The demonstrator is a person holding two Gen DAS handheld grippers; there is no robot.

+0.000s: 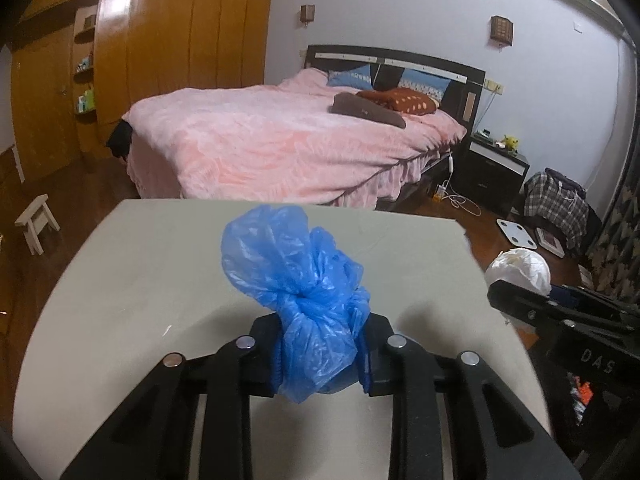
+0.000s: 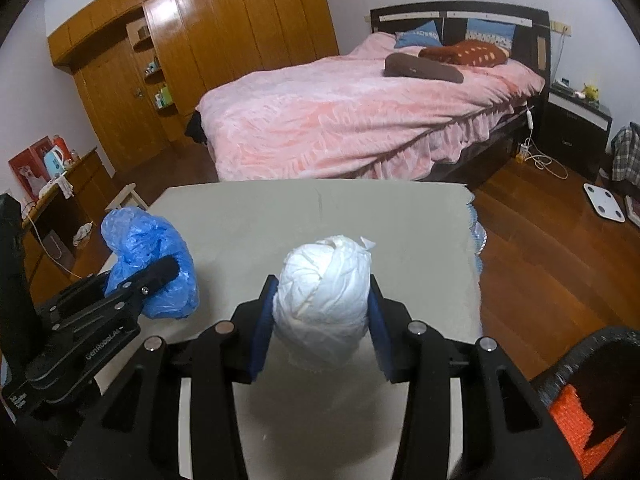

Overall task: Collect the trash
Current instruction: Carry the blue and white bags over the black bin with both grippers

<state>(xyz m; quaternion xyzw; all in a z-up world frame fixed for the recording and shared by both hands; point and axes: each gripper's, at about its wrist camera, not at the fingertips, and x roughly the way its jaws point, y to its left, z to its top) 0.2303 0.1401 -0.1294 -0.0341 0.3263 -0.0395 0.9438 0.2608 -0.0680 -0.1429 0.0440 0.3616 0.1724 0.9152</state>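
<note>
Blue bag (image 1: 296, 280), crinkly thin plastic bunched into a knot, sits pinched in the left gripper (image 1: 320, 354), whose blue pads squeeze its neck above the smooth grey table (image 1: 120, 280). Off to the right, the white wad (image 1: 520, 266) looks papery and round. Over in the right wrist view, that white wad (image 2: 324, 292) is a tight wrinkled ball clamped in the right gripper (image 2: 322, 320), above the table too. A rough black basket (image 2: 592, 348) with an orange grid inside shows at lower right.
</note>
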